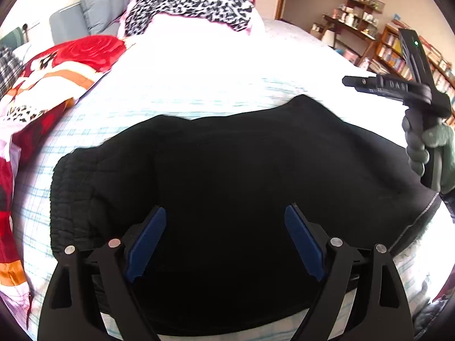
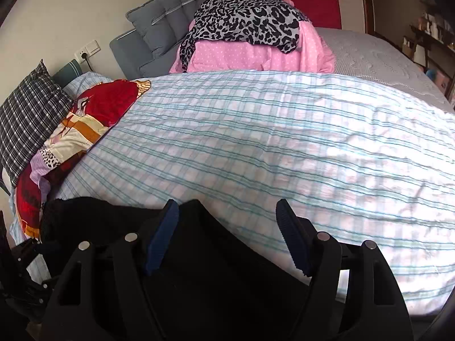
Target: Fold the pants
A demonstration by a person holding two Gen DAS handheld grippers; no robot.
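Black pants (image 1: 227, 170) lie folded in a broad flat shape on the light checked bedspread (image 1: 199, 91), with the ribbed waistband at the left. My left gripper (image 1: 224, 216) is open above the pants' near part and holds nothing. My right gripper (image 2: 227, 207) is open and empty over the pants' far edge (image 2: 199, 255) and the bedspread (image 2: 284, 147). The right gripper also shows in the left wrist view (image 1: 349, 81), held up in a gloved hand at the right, above the pants.
A red floral quilt (image 1: 57, 65) and a plaid pillow (image 2: 25, 125) lie at the left. A leopard-print cloth on a pink pile (image 2: 250, 39) sits at the far end by a grey headboard (image 2: 159, 22). Bookshelves (image 1: 398, 54) stand at the right.
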